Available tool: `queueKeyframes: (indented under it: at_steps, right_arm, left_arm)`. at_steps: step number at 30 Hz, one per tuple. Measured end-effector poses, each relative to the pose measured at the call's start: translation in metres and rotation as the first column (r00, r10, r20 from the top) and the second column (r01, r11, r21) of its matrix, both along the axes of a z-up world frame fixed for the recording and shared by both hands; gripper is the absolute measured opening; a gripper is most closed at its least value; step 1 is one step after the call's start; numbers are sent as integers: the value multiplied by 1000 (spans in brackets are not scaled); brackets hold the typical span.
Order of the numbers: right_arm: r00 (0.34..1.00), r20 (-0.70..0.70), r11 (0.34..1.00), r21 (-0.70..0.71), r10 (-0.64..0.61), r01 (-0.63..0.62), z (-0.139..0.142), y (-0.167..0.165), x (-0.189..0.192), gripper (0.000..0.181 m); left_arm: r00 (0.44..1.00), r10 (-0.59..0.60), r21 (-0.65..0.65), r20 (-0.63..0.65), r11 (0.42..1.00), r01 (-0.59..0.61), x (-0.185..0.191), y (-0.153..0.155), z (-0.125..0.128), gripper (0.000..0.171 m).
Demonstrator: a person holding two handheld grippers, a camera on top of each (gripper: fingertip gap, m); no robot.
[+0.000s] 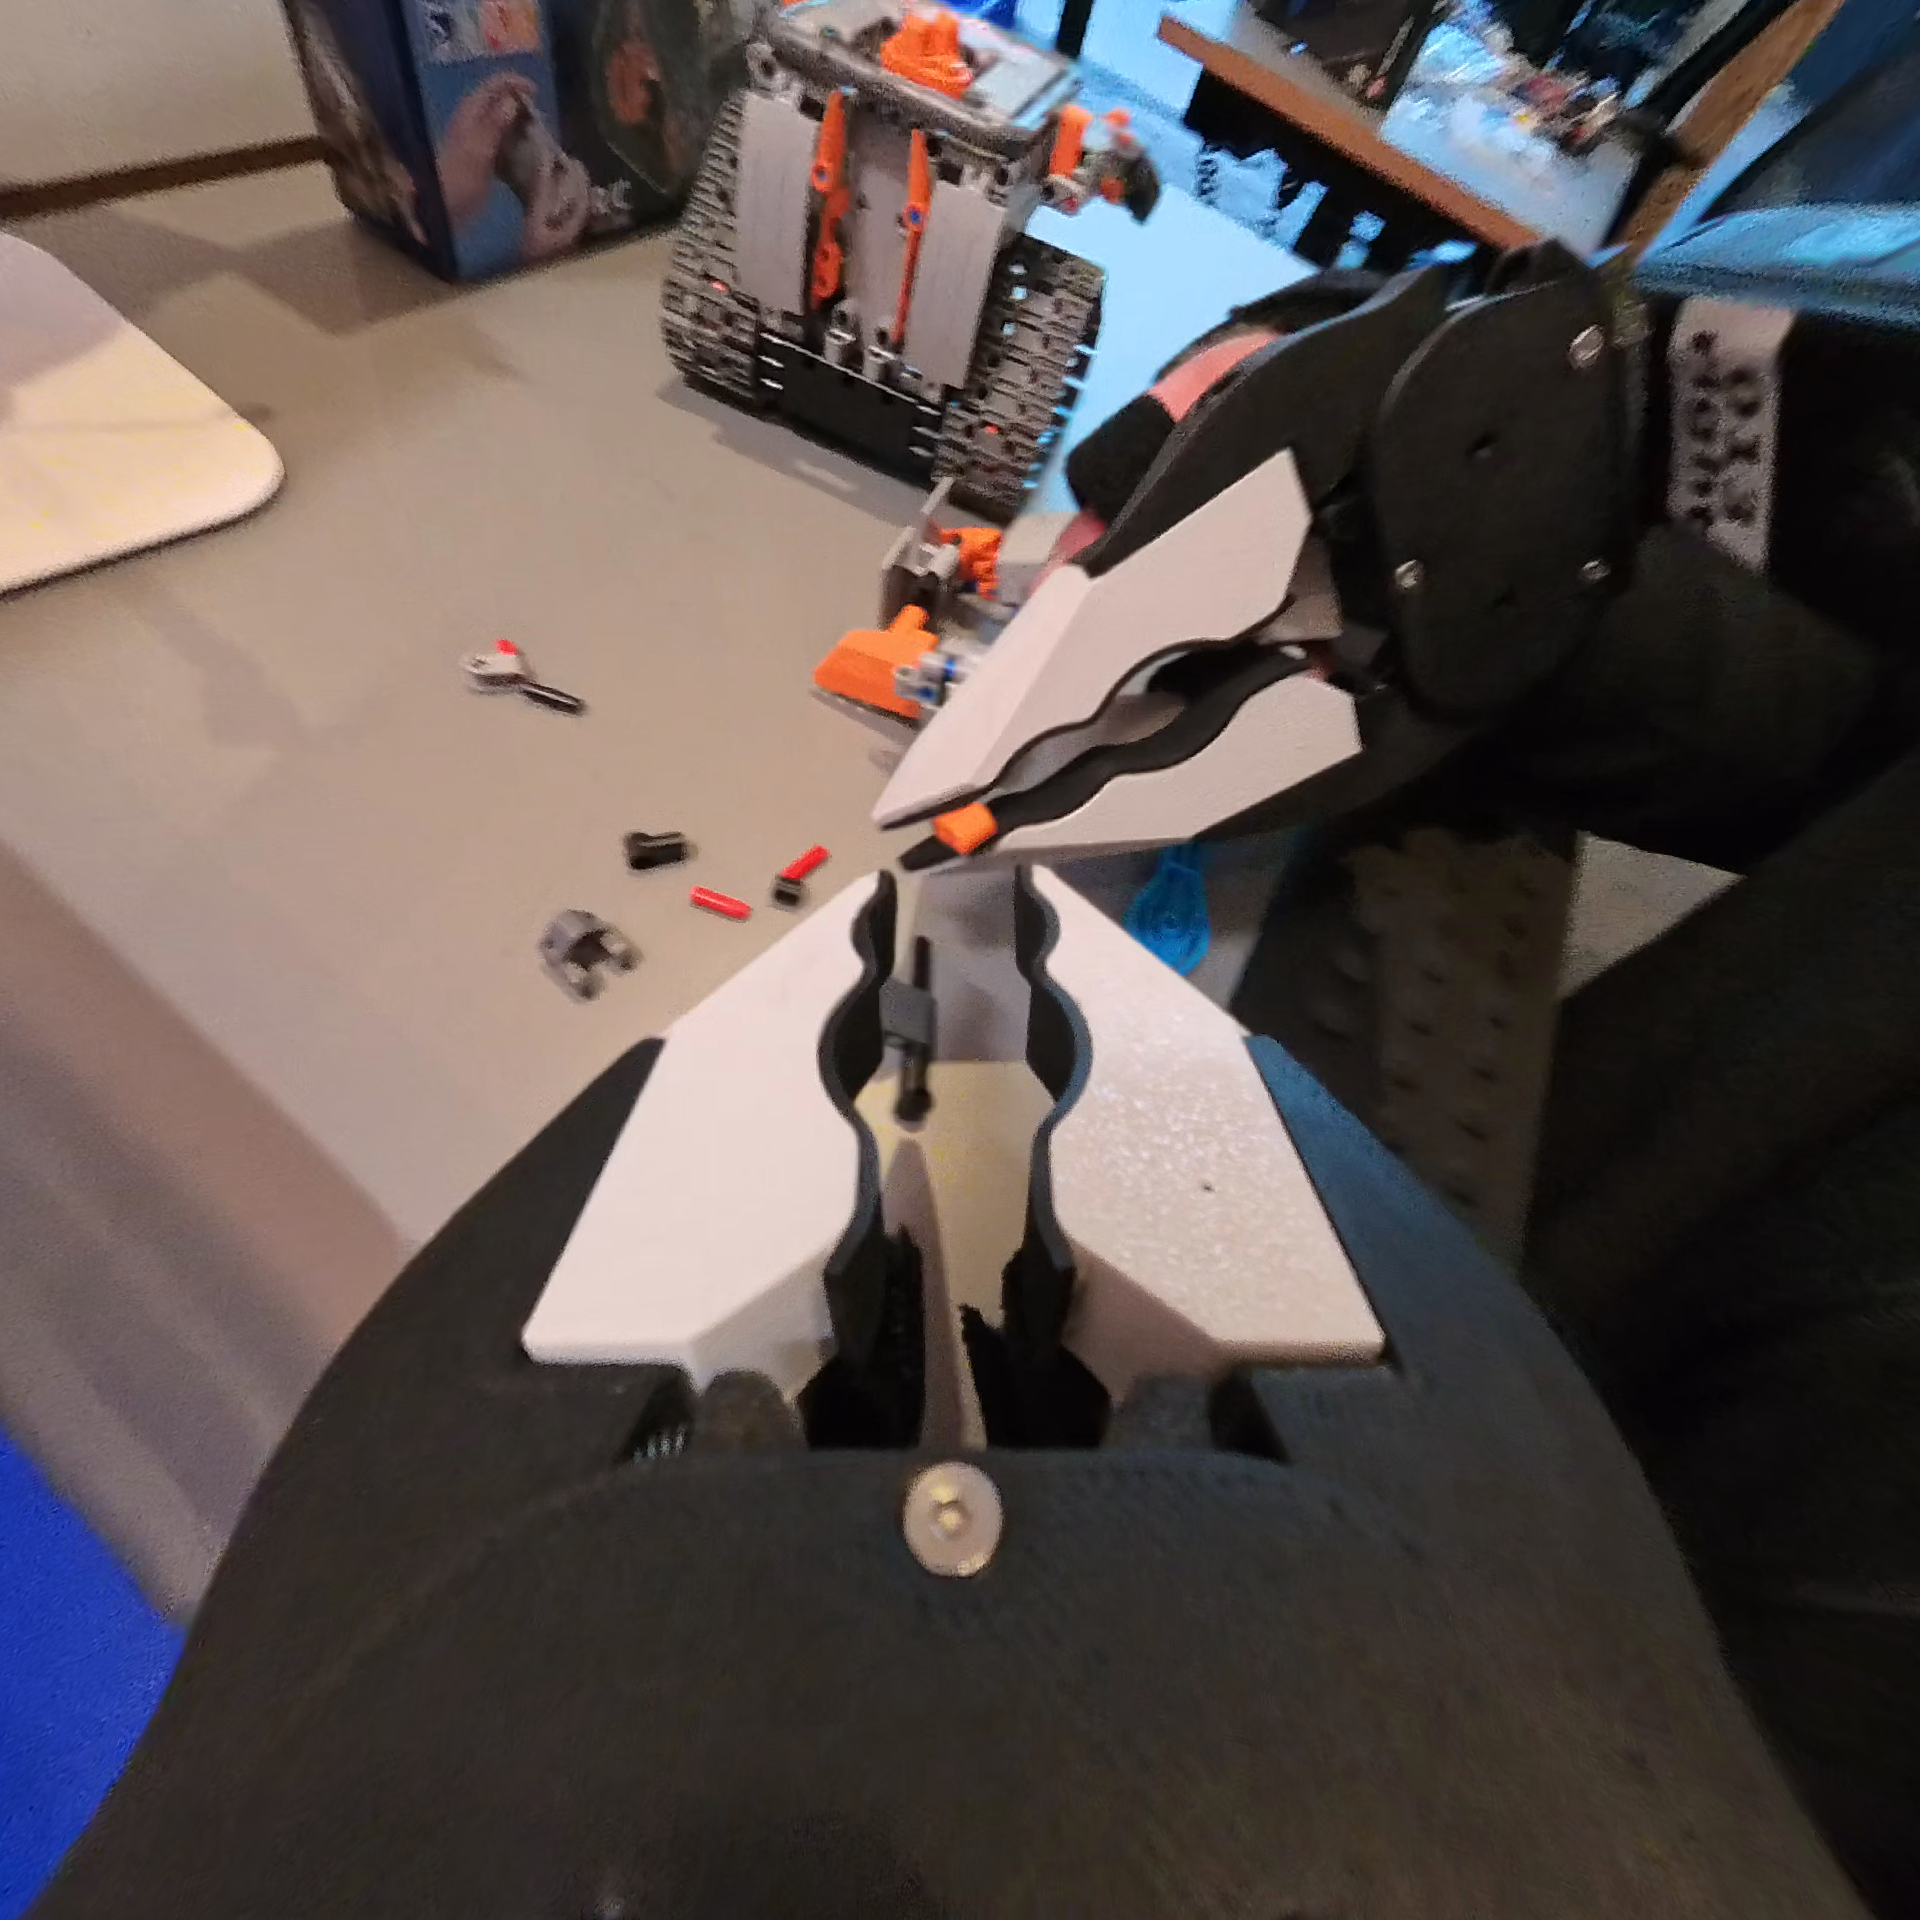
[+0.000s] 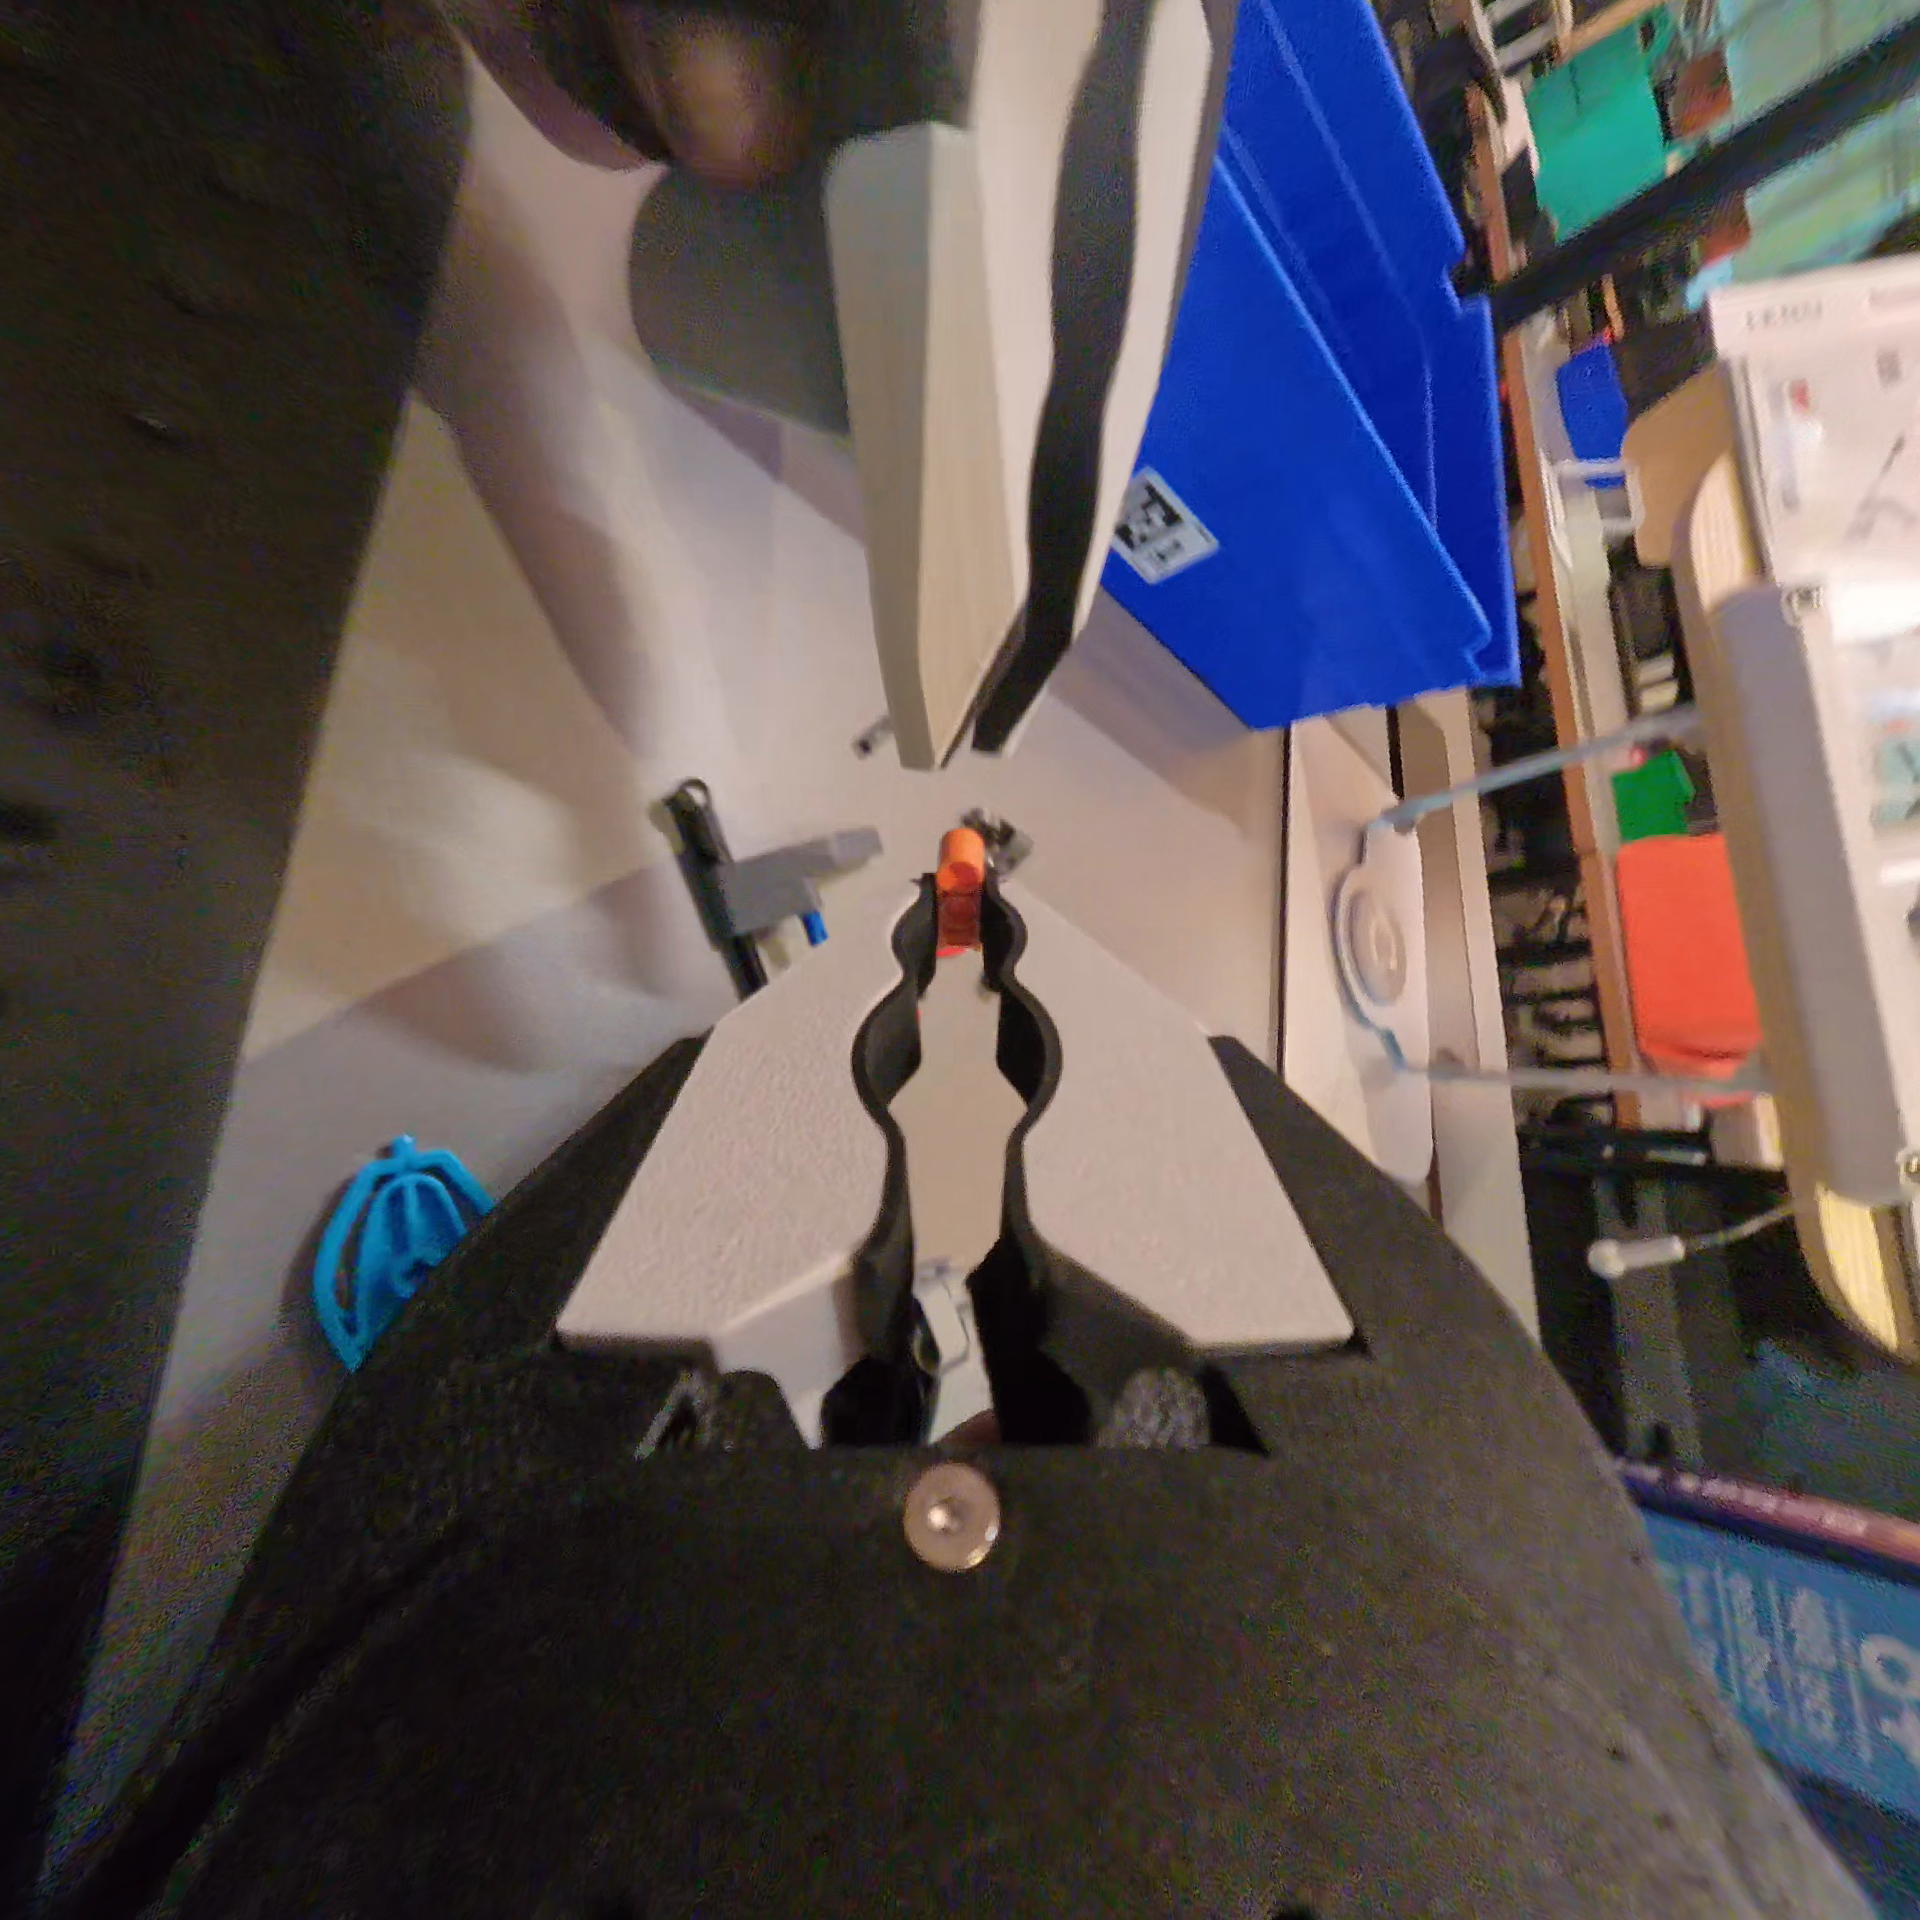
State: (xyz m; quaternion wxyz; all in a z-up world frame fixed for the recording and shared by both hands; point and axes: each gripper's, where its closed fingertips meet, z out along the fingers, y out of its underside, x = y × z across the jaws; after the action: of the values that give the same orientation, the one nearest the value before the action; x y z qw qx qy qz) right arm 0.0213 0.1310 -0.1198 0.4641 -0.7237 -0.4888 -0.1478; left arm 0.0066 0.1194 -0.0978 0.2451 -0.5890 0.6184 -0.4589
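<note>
- Left gripper (image 1: pixel 951 883) stands open, its fingers apart with a grey-and-black toy part (image 1: pixel 909 1023) showing in the gap.
- Right gripper (image 2: pixel 961 899) pinches a small orange peg (image 2: pixel 958 868) at its tips.
- Loose red and black pieces (image 1: pixel 717 902) lie left on the grey table (image 1: pixel 364 831).
- Far off stands a tracked toy vehicle (image 1: pixel 883 260).

A tracked toy vehicle (image 1: pixel 883 270) built of grey, black and orange bricks stands toward the far edge of the grey tabletop (image 1: pixel 364 499), with a printed blue box (image 1: pixel 488 125) near it at the far-left corner. A white board (image 1: pixel 94 457) lies at the left edge. Loose bits sit mid-tabletop: two red pins (image 1: pixel 719 902), a black connector (image 1: pixel 655 849), a grey joint piece (image 1: pixel 584 951) (partly blurred). A blue wire-like ornament (image 2: pixel 390 1247) lies near the edge, and blue bins (image 2: pixel 1320 436) stand beyond.
</note>
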Motion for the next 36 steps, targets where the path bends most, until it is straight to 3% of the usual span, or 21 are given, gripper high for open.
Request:
queueKeyframes:
  at_steps: [4, 7, 15, 24, 33, 36]
  right_arm:
    - [995, -74, 997, -19, -73, 72, 6, 2, 20, 5]
    - [988, -125, 996, -27, -93, 90, 11, 0, 26, 5]
    - [980, -176, 995, -51, -94, 87, 13, -3, 29, 5]
    - [973, -208, 994, -81, -95, 80, 9, -2, 31, 5]
    - [967, -233, 991, -103, -104, 81, 5, 0, 34, 4]
    - [966, -238, 991, -105, -101, 78, 5, -1, 33, 5]
  left_arm:
    - [996, 65, 194, -54, 979, -53, 18, 25, -2, 25]
    - [973, 119, 295, -197, 954, -57, 28, 44, -26, 30]
    - [945, 232, 384, -229, 914, -131, 46, 77, -49, 41]
    - [934, 284, 386, -219, 904, -184, 43, 114, -60, 47]
    - [892, 400, 407, -210, 865, -293, 37, 159, -67, 66]
    - [893, 410, 344, -186, 879, -332, 36, 167, -61, 69]
